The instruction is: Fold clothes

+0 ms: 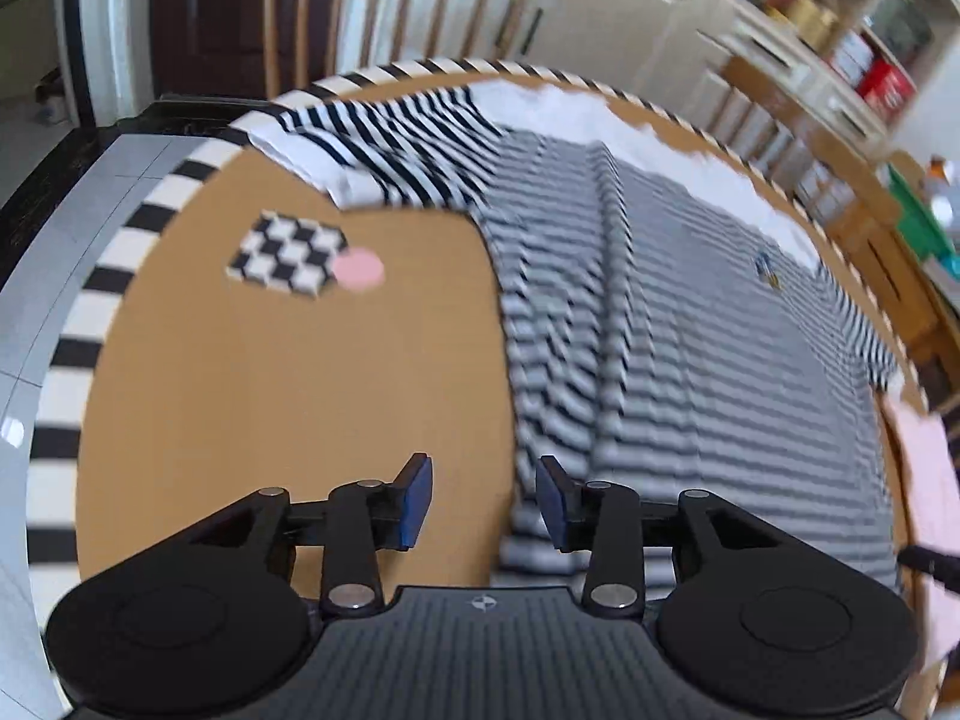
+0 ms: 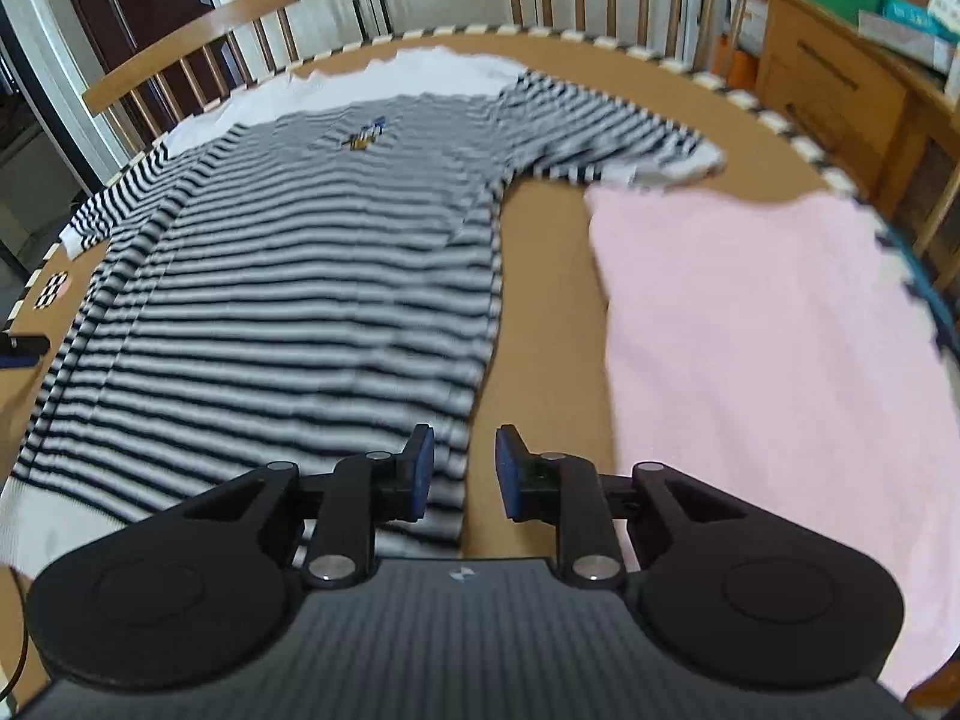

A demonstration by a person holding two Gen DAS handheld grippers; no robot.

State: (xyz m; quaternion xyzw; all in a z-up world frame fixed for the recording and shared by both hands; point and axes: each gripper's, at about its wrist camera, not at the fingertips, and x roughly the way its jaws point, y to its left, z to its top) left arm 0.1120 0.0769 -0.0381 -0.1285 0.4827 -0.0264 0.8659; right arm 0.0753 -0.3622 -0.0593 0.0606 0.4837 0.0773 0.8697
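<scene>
Right gripper (image 2: 459, 471) empty, striped shirt (image 2: 288, 276) flat, sleeves spread

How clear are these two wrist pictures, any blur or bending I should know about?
Left wrist view: the striped shirt is smeared by motion blur, the left gripper stays sharp, and fisheye bends the table edge into an arc. Right wrist view: stripes and the pink cloth are softly blurred, the right gripper crisp; even daylight, no harsh glare.

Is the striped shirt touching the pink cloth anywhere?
Cannot tell. In the right wrist view, bare table separates the striped shirt's body from the pink cloth, but its sleeve end meets the cloth's far edge in blur.
</scene>
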